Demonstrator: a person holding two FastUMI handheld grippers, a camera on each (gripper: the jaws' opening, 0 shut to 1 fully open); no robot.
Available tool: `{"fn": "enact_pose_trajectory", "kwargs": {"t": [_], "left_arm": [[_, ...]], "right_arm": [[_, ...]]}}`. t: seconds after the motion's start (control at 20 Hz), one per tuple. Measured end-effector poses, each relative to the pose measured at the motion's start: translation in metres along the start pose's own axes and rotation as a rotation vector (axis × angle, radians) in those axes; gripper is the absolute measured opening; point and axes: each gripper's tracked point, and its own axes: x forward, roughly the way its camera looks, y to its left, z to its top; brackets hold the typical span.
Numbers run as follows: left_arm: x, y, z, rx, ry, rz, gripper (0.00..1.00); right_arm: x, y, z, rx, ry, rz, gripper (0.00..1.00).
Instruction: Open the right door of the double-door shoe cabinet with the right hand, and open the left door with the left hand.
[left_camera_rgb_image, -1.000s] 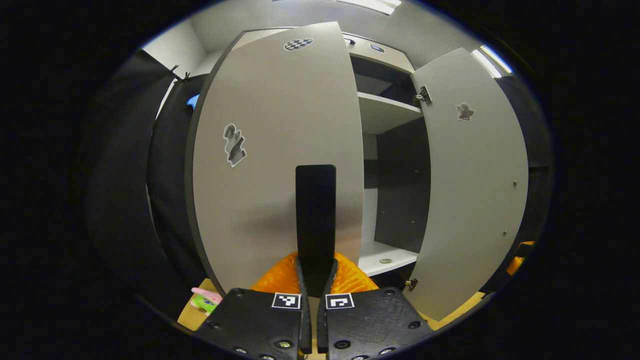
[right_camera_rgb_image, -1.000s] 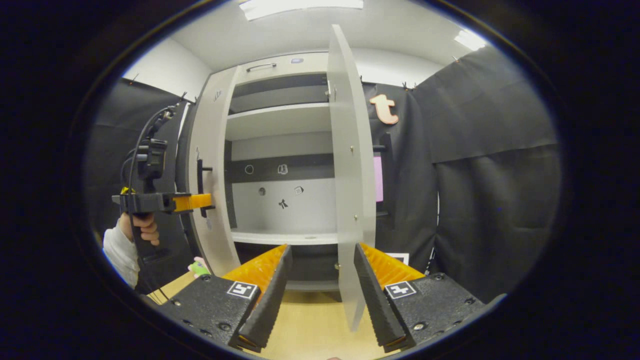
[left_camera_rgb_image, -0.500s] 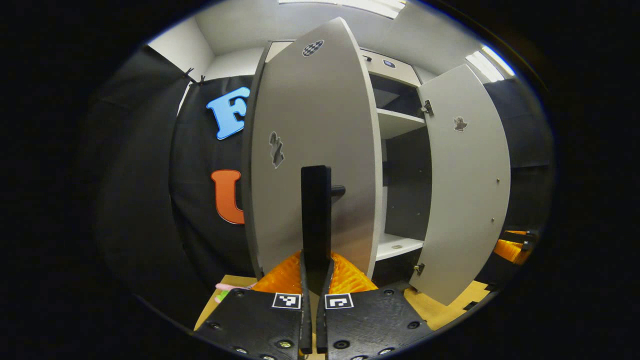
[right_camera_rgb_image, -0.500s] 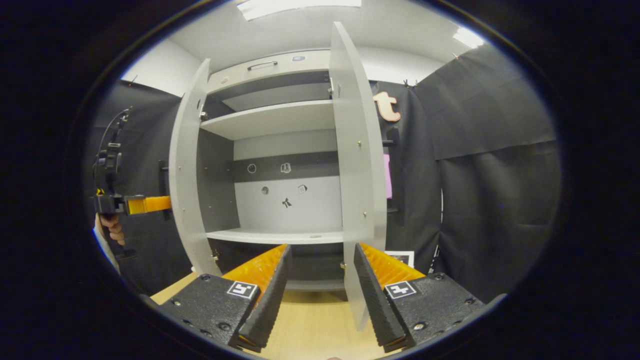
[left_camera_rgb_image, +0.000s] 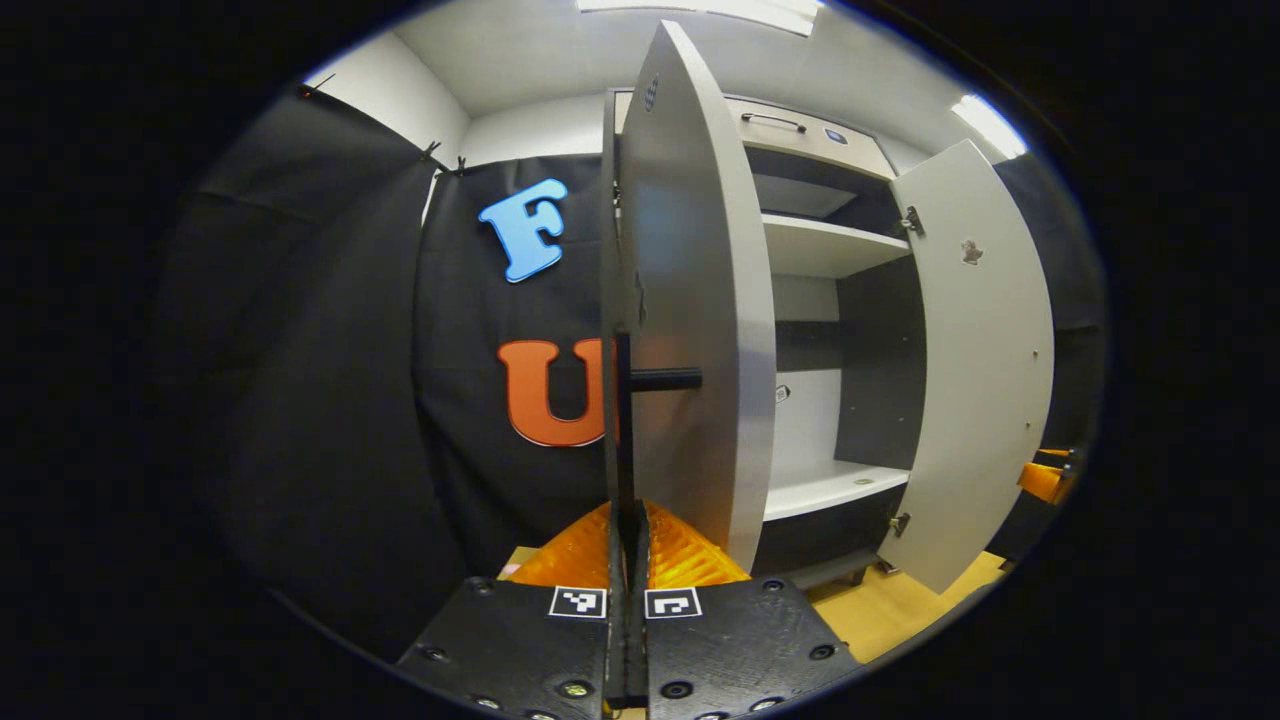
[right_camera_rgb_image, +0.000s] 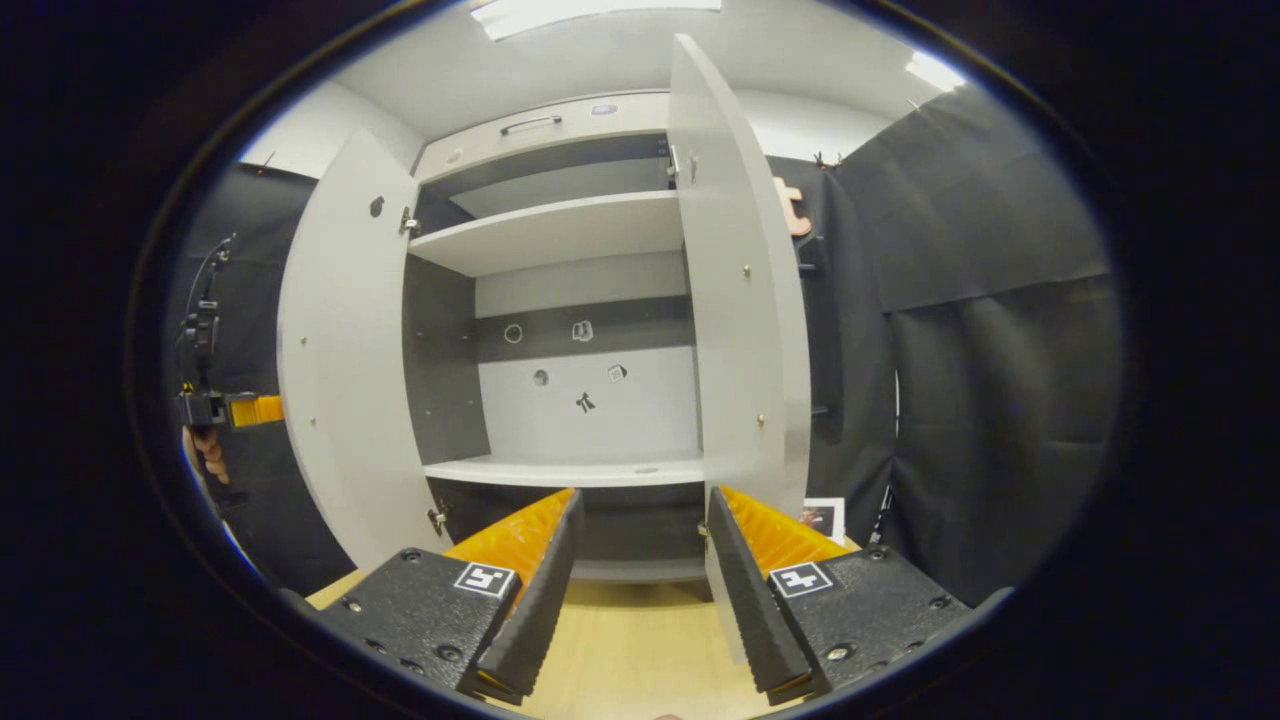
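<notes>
The grey shoe cabinet (right_camera_rgb_image: 560, 230) stands with both doors swung out. In the left gripper view the left door (left_camera_rgb_image: 690, 300) is nearly edge-on. My left gripper (left_camera_rgb_image: 627, 520) is shut on its black handle (left_camera_rgb_image: 624, 430). The right door (left_camera_rgb_image: 975, 380) hangs open at the right. In the right gripper view my right gripper (right_camera_rgb_image: 640, 510) stands open and low before the cabinet. The right door (right_camera_rgb_image: 745, 300) has its lower edge just inside the right finger, unpressed. The left door (right_camera_rgb_image: 345, 360) is at the left, and beyond it a hand (right_camera_rgb_image: 205, 455) holds the left gripper (right_camera_rgb_image: 235, 410).
Inside are an upper shelf (right_camera_rgb_image: 550, 235) and a lower shelf (right_camera_rgb_image: 570, 470) with a small round thing (right_camera_rgb_image: 645, 468). Black cloth walls close in on both sides. A light wooden floor (right_camera_rgb_image: 640, 650) lies below, with a small card (right_camera_rgb_image: 825, 517) near the right door's foot.
The left door has swung much further open with my left gripper on its handle. The right door has also swung a little wider, while my right gripper stayed open.
</notes>
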Motion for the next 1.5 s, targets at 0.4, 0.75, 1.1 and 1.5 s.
{"fn": "enact_pose_trajectory", "kwargs": {"t": [0.4, 0.75, 1.1, 1.5], "left_arm": [[0.005, 0.015, -0.002, -0.034, -0.042, -0.091, 0.00], [-0.048, 0.006, -0.008, -0.021, -0.049, 0.002, 0.00], [-0.044, -0.105, -0.031, -0.106, -0.081, -0.131, 0.00], [-0.025, -0.156, -0.048, -0.173, -0.059, -0.224, 0.07]], "right_arm": [[0.005, 0.007, -0.004, 0.016, 0.018, 0.012, 0.78], [0.000, 0.006, -0.006, 0.000, 0.023, -0.010, 0.78], [-0.002, 0.021, -0.008, 0.001, -0.005, -0.011, 0.78], [-0.015, 0.022, -0.019, -0.032, 0.011, -0.011, 0.78]]}}
